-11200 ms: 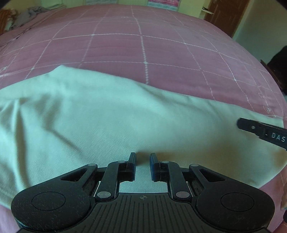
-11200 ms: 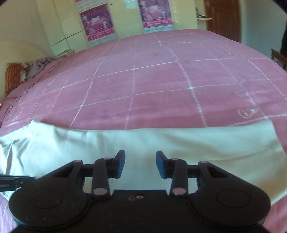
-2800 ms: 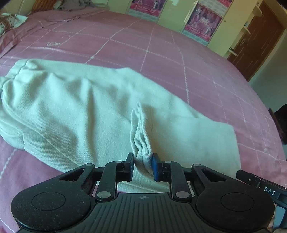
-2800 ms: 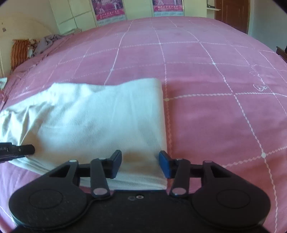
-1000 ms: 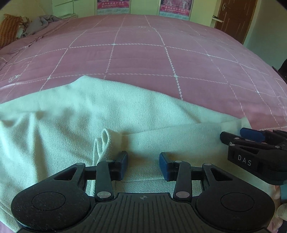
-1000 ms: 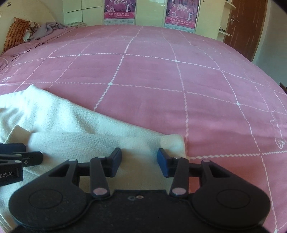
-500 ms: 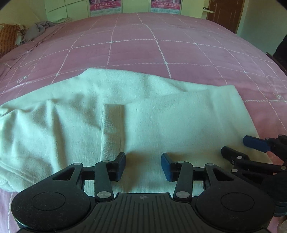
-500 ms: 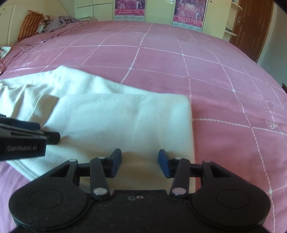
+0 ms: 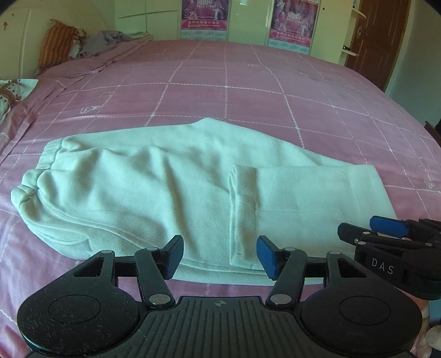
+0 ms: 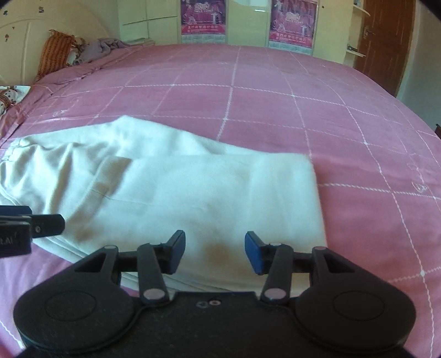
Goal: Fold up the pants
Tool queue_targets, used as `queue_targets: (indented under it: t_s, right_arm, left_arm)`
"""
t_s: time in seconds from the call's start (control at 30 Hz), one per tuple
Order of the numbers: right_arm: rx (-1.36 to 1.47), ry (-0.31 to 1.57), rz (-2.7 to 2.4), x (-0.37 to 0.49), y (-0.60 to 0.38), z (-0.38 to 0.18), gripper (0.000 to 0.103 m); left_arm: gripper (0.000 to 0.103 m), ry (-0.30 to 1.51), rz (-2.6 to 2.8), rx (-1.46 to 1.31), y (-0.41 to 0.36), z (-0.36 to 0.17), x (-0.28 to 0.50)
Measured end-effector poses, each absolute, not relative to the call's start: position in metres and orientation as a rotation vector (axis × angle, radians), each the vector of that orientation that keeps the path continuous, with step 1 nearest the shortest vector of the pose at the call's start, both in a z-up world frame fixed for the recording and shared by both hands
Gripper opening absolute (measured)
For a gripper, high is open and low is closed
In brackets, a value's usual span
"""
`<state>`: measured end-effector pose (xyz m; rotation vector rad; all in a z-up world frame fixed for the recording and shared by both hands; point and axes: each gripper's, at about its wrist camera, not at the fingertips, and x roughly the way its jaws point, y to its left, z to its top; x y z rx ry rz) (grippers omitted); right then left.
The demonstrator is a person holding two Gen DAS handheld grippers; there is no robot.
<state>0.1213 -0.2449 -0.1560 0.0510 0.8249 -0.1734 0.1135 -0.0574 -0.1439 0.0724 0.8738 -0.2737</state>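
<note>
Pale cream pants (image 9: 171, 192) lie across the pink bed, waistband at the left, with the leg ends folded back over the middle so a doubled layer (image 9: 308, 198) lies on the right. My left gripper (image 9: 220, 254) hovers above the near edge of the pants, its jaws opening, nothing between them. My right gripper (image 10: 215, 252) hangs above the folded part (image 10: 220, 192), jaws also opening and empty. The right gripper's fingers (image 9: 386, 228) show at the right of the left wrist view, and the left gripper's fingers (image 10: 41, 220) at the left edge of the right wrist view.
The pink checked bedspread (image 9: 248, 91) stretches far behind the pants. An orange pillow (image 9: 56, 45) and a grey bundle of cloth (image 9: 106, 38) lie at the far left corner. Cupboards with posters (image 10: 292, 23) and a brown door (image 9: 374, 35) stand beyond the bed.
Both grippers have drawn back and risen from the pants, so more of the garment shows. The left jaws have spread wider and the cloth they held lies flat.
</note>
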Motion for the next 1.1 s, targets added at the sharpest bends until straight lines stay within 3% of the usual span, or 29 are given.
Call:
queue_targets:
  t_s: [0.17, 0.3, 0.4, 0.53, 0.7, 0.8, 0.9, 1.1]
  right_arm:
    - [0.019, 0.817, -0.091, 0.135, -0.211, -0.154, 0.052]
    - [-0.042, 0.932, -0.092, 0.147, -0.196, -0.182, 0.051]
    - [-0.008, 0.913, -0.088, 0.144, -0.195, -0.175, 0.051]
    - [0.027, 0.849, -0.066, 0.143, -0.192, -0.159, 0.059]
    - [0.08, 0.859, -0.038, 0.148, -0.189, -0.165, 0.059]
    - [0.046, 0.891, -0.026, 0.15, -0.181, -0.176, 0.059]
    - [0.063, 0.889, -0.027, 0.149, -0.184, -0.18, 0.061]
    - [0.066, 0.887, -0.028, 0.15, -0.184, -0.182, 0.063]
  left_arm:
    - [0.059, 0.902, -0.205, 0.012, -0.024, -0.149, 0.126]
    - [0.059, 0.942, -0.131, -0.041, 0.008, -0.158, 0.137]
    - [0.059, 0.947, -0.077, -0.098, 0.038, -0.16, 0.143]
    - [0.059, 0.98, 0.0, -0.231, 0.082, -0.165, 0.159]
    - [0.06, 1.007, 0.036, -0.37, 0.118, -0.178, 0.168]
    - [0.064, 1.009, 0.044, -0.435, 0.13, -0.183, 0.172]
    - [0.079, 1.0, 0.046, -0.548, 0.146, -0.19, 0.173]
    - [0.08, 1.019, 0.03, -0.735, 0.159, -0.211, 0.182]
